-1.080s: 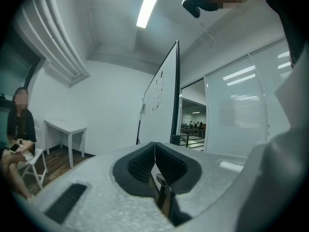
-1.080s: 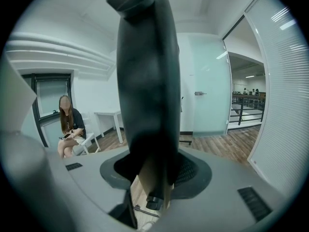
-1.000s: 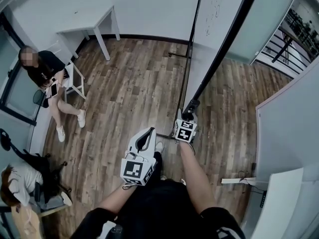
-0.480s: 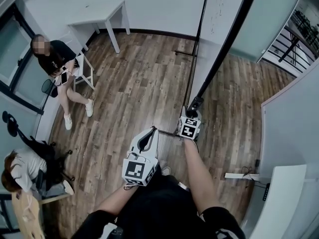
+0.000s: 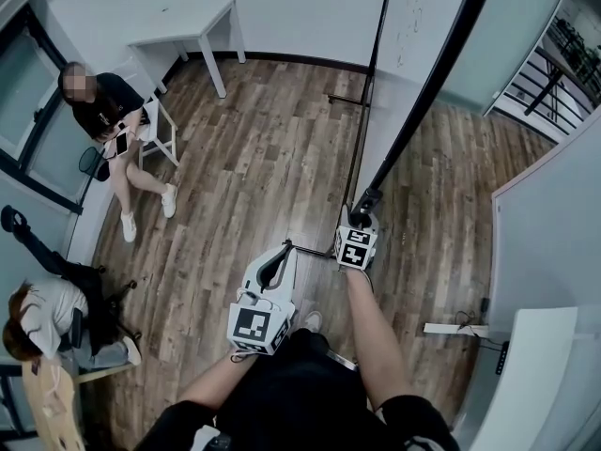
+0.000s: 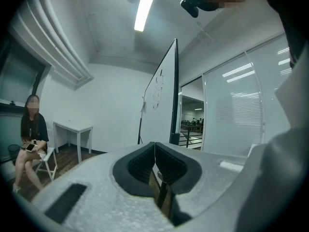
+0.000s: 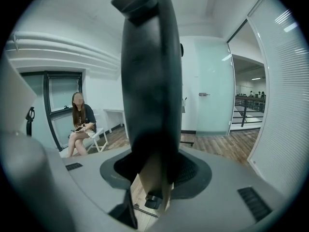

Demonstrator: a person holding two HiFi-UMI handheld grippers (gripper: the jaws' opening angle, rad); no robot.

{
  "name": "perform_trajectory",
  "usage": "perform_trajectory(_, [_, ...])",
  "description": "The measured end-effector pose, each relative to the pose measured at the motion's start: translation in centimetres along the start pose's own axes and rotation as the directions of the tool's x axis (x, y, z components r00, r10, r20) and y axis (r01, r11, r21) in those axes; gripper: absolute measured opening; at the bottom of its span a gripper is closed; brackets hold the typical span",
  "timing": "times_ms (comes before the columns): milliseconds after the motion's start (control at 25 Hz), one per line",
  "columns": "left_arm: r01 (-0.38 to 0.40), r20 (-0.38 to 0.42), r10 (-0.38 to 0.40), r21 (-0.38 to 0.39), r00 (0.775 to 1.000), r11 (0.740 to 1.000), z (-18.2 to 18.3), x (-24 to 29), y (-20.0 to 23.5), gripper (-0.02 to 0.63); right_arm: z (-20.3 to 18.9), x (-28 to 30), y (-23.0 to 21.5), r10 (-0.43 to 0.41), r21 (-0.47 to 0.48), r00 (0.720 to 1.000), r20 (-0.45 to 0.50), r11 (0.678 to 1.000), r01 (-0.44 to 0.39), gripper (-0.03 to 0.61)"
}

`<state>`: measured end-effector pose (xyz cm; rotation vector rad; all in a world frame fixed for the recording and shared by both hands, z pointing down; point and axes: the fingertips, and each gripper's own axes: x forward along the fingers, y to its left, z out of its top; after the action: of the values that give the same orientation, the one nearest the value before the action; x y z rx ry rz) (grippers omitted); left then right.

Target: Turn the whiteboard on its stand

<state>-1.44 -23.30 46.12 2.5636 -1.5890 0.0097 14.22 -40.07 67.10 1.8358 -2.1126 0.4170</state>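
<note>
At whiteboard's near end: right tool clamped on dark frame edge, jaws wide round it. Left tool closed, empty, apart from board. Board upright on stand. Turn apparently mid-way; remaining swing and release left.

Whiteboard upright on its thin black stand, seen nearly edge-on.
It is a tall white panel with a black frame and faint scribbles near the top. The stand's foot bar lies flat on the wood floor, and the right gripper clamps the panel's near black edge.
</note>
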Motion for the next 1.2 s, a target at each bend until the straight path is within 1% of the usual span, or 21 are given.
perform_trajectory(240, [0.018, 0.010, -0.018, 0.004, 1.000, 1.000, -0.1, -1.6, -0.5, 0.017, -0.9, -1.7, 0.4, 0.000, 0.004, 1.000, 0.004, 1.000, 0.000, 0.170])
perform_trajectory(440, [0.034, 0.004, -0.034, -0.012, 0.999, 0.999, -0.9, -3.1, -1.4, 0.017, -1.6, -3.2, 0.7, 0.002, 0.004, 1.000, 0.006, 1.000, -0.002, 0.172])
perform_trajectory(560, [0.053, -0.004, -0.053, -0.028, 0.999, 0.998, -1.3, -4.4, -1.8, 0.017, -2.0, -4.3, 1.2, -0.005, 0.006, 1.000, 0.010, 1.000, 0.005, 0.170])
perform_trajectory(760, [0.083, -0.009, -0.083, -0.025, 0.997, 0.996, -1.5, -6.8, -2.7, 0.017, -2.7, -6.2, 1.7, -0.005, 0.004, 1.000, 0.007, 1.000, 0.005, 0.172])
perform_trajectory(1200, [0.102, 0.000, -0.102, -0.032, 0.995, 0.994, -1.8, -12.2, -3.5, 0.017, -4.9, -11.6, 3.1, 0.002, 0.005, 1.000, 0.020, 1.000, -0.002, 0.172])
